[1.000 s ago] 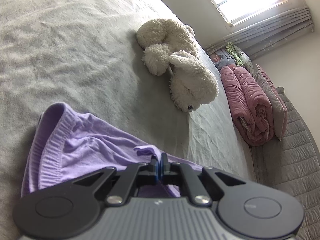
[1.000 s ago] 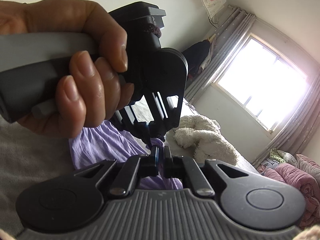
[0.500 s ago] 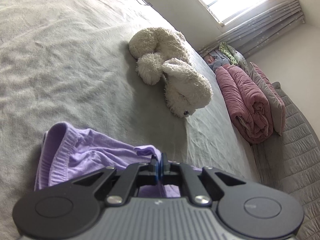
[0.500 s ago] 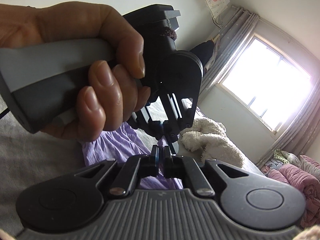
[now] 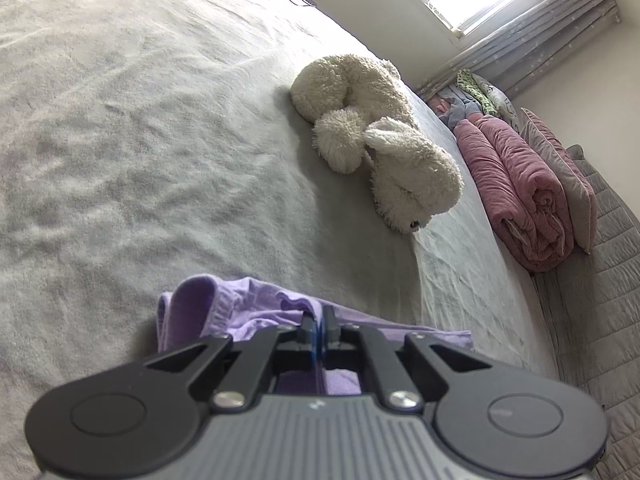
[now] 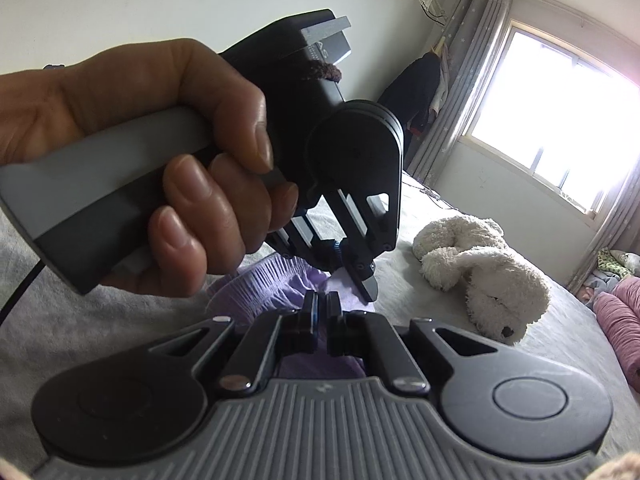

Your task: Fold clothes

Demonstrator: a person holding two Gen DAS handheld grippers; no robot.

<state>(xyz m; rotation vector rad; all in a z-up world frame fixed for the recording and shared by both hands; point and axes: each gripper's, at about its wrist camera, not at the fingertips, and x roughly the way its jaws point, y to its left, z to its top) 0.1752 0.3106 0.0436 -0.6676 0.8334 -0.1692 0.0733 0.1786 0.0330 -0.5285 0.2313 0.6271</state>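
Note:
A purple garment (image 5: pixel 240 312) with a ribbed waistband lies bunched on the grey bed (image 5: pixel 140 140). My left gripper (image 5: pixel 319 320) is shut on a fold of the purple cloth, low over the bed. In the right wrist view the garment (image 6: pixel 276 284) shows under the left gripper's body, which the person's hand (image 6: pixel 168 160) holds close in front. My right gripper (image 6: pixel 322 308) has its jaws nearly together with a thin gap, purple cloth just beyond them; I cannot tell whether they pinch it.
A white plush dog (image 5: pixel 380 148) lies on the bed ahead; it also shows in the right wrist view (image 6: pixel 480 268). A rolled pink blanket (image 5: pixel 520 192) and pillows sit at the right edge. A window (image 6: pixel 560 128) with grey curtains is beyond.
The left gripper has carried its purple fold forward and down, so the garment is more bunched. In the right wrist view the left gripper and hand have risen and come closer.

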